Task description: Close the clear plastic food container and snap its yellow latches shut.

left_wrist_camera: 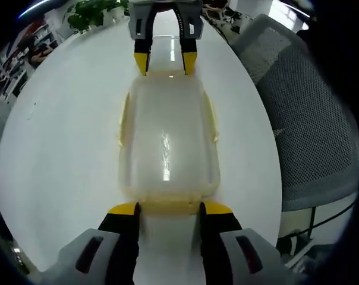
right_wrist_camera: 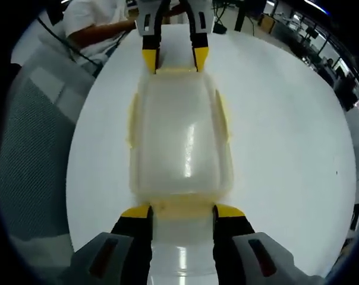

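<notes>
Left gripper (left_wrist_camera: pixel 166 209) jaws at container (left_wrist_camera: pixel 167 139) end, right gripper (left_wrist_camera: pixel 166 64) opposite

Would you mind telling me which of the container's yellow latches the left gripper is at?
The end latch at the left gripper, between its yellow tips. The right gripper is at the opposite end latch; the side latches have no gripper by them.

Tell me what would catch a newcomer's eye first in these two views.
The clear container with its lid on lies mid-table, yellow latches along its long sides. The left claw and right claw face each other at its two short ends, jaws spread. A grey mesh chair stands beside the white table.
</notes>
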Motion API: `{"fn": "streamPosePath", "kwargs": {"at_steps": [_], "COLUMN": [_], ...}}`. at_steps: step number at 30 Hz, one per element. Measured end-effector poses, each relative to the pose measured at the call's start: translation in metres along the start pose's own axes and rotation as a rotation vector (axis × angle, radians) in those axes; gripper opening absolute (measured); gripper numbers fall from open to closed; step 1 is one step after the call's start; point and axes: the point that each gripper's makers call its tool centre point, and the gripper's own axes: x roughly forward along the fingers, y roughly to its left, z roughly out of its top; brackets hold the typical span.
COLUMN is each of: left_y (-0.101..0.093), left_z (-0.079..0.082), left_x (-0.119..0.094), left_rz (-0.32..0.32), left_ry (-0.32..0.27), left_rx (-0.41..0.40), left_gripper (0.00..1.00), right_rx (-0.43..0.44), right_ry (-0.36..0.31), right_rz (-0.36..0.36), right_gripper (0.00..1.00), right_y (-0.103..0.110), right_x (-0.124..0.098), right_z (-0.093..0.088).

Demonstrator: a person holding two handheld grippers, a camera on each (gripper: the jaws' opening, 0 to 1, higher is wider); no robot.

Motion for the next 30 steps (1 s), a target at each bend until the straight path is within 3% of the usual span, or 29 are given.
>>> {"fn": "streamPosePath", "kwargs": {"at_steps": [3, 7, 23, 30], "left_y": [0.002, 0.001, -0.001, -0.002], "left_z": [0.000, 0.000, -0.001, 0.004], "left_x": [0.003, 0.001, -0.015, -0.022], "left_rz": [0.001, -0.001, 0.012, 0.011], "left_ry": [0.012, -0.014, -0.057, -0.067], "left_rx": [-0.019, -0.020, -0.021, -0.029], "left_gripper": [0.40, 0.39, 0.38, 0.38], "right_rx": [-0.003, 0.004, 0.029, 0.020], "right_ry": [0.018, 0.024, -0.048, -0.046], "right_rz": [0.002, 0.005, 0.003, -0.003], "right_gripper": [0.39, 0.39, 0.38, 0.38], "right_y": [0.001, 0.001, 0.003, 0.002], "right_x": [0.001, 0.001, -0.014, -0.023], "right_z": [-0.001, -0.002, 0.009, 0.011]}}
